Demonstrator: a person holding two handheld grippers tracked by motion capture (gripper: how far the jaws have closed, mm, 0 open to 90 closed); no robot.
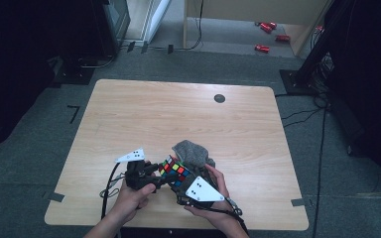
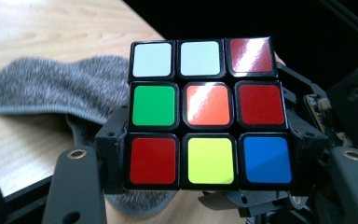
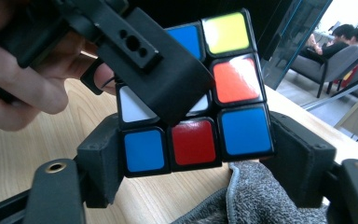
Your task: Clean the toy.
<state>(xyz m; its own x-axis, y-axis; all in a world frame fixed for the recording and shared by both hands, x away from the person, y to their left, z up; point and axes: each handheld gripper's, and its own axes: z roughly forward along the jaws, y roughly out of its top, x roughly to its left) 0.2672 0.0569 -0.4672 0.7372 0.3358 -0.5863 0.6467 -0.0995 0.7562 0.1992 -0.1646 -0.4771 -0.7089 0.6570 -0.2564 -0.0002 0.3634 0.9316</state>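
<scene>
At the near edge of a wooden table [image 1: 129, 109], a person holds a colourful puzzle cube [image 1: 174, 171] up between two hand-held grippers. The left gripper [image 1: 158, 174] pinches the cube by its sides. The right gripper [image 1: 188, 182] comes in from the right with its jaws spread either side of the cube's lower layer; whether they press on it is unclear. Just beyond the cube, a grey cloth [image 1: 192, 152] lies crumpled on the table.
</scene>
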